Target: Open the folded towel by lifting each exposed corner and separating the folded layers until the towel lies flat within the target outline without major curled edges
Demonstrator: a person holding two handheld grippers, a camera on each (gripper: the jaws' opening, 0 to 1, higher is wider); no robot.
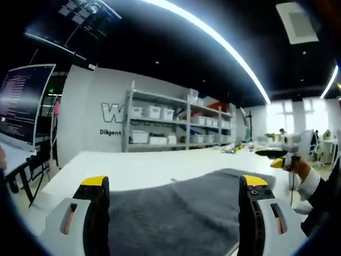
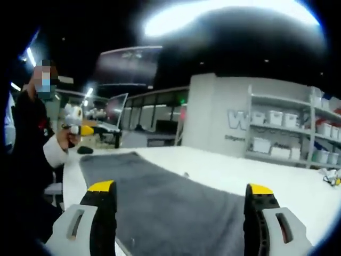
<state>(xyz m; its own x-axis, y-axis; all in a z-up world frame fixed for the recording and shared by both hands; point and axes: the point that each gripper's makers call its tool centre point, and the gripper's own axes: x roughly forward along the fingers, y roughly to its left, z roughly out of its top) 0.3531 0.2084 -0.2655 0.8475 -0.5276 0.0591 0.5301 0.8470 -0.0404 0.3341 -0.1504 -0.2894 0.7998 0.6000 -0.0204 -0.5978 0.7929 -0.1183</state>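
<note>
both grippers — left gripper (image 1: 173,189), right gripper (image 2: 181,194) — gape wide, holding nothing, over the grey towel (image 2: 170,208).

left gripper (image 1: 173,189) fingers wide apart, right gripper (image 2: 181,194) fingers wide apart, both holding nothing

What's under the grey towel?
The grey towel lies on a white table, whose bare top shows around it. Anything beneath the cloth itself is covered.
</note>
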